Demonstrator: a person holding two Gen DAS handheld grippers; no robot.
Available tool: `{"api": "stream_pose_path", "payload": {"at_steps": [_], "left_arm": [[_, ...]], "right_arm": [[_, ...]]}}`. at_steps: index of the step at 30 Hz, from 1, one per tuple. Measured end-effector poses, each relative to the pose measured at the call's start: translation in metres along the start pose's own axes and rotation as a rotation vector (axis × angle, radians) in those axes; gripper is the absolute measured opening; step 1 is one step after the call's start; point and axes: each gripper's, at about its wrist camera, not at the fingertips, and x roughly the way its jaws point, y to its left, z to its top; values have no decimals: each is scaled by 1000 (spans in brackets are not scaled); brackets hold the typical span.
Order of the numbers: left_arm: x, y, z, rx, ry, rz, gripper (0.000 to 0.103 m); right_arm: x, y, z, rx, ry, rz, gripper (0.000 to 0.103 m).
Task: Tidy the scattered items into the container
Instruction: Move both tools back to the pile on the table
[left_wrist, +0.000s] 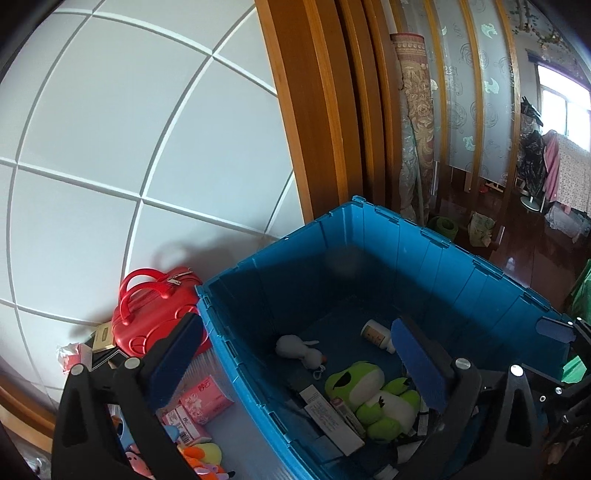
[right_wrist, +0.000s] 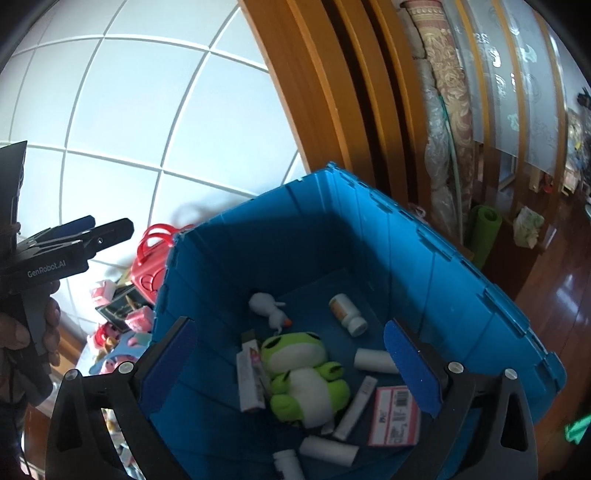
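Both my grippers, left (left_wrist: 295, 363) and right (right_wrist: 290, 363), have fingers apart and hold nothing. Next I should bring the left down on the pink packs (left_wrist: 199, 408) at lower left, gripping across the short side. The blue bin (left_wrist: 424, 240), in the centre, already holds a frog (right_wrist: 303, 376).

Blue crate (right_wrist: 436, 266): one
Green frog plush (right_wrist: 303, 380): one
White duck plush (right_wrist: 267, 306): one
Pill bottles (right_wrist: 347, 314): two are seen
White paper rolls (right_wrist: 375, 360): two
Long tubes and boxes (right_wrist: 249, 376): three are counted
Labelled pink pack (right_wrist: 395, 415): one
Red case (left_wrist: 155, 314): one
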Motion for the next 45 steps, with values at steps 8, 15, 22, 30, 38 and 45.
{"api": "stream_pose_path", "payload": {"at_steps": [8,15,22,30,38,45], "left_arm": [[-31,41,-28,-76,-3,52,103],[-59,82,-64,-151,16,112,103],[-87,124,-105,-216,34,159,103],[-124,170,-167,-336,60,221,103],[-164,205,-210,-426,69,282,103],[-188,231,-245,-464,90,356,103]], "right_arm": [[-10,54,-4,-71,-10,42,103],[-19,104,-15,-138,-2,82,103],[-20,155,-31,-210,31,120,103],[-25,215,-54,-280,58,179,103],[-31,264,-78,-329,91,224,103],[-42,294,-97,-358,115,234,103]]}}
